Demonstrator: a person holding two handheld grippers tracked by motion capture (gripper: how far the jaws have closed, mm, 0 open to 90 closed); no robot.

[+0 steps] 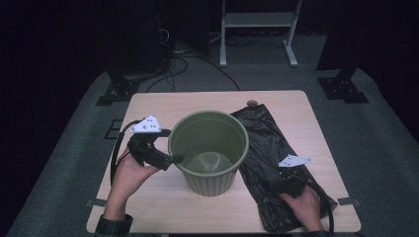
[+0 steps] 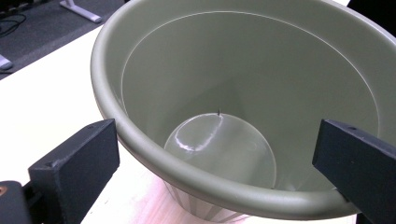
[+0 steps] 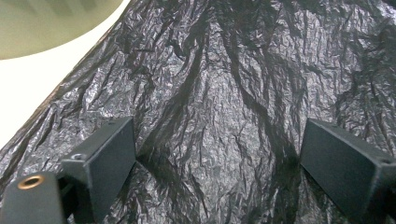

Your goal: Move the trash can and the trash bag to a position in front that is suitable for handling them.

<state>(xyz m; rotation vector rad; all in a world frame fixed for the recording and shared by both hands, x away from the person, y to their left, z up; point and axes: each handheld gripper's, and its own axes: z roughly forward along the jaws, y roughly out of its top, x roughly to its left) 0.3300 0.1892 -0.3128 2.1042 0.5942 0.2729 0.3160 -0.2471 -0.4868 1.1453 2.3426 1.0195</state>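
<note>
An empty olive-green plastic bin stands upright in the middle of the wooden table. My left gripper is at its left side, open, with the jaws straddling the near rim of the bin. A crumpled black plastic bag lies flat on the table to the right of the bin. My right gripper hovers low over the bag, open, jaws wide apart with nothing between them.
A small round dark object lies at the table's far edge behind the bag. Beyond the table are a white stand, cables on the floor and dark equipment bases.
</note>
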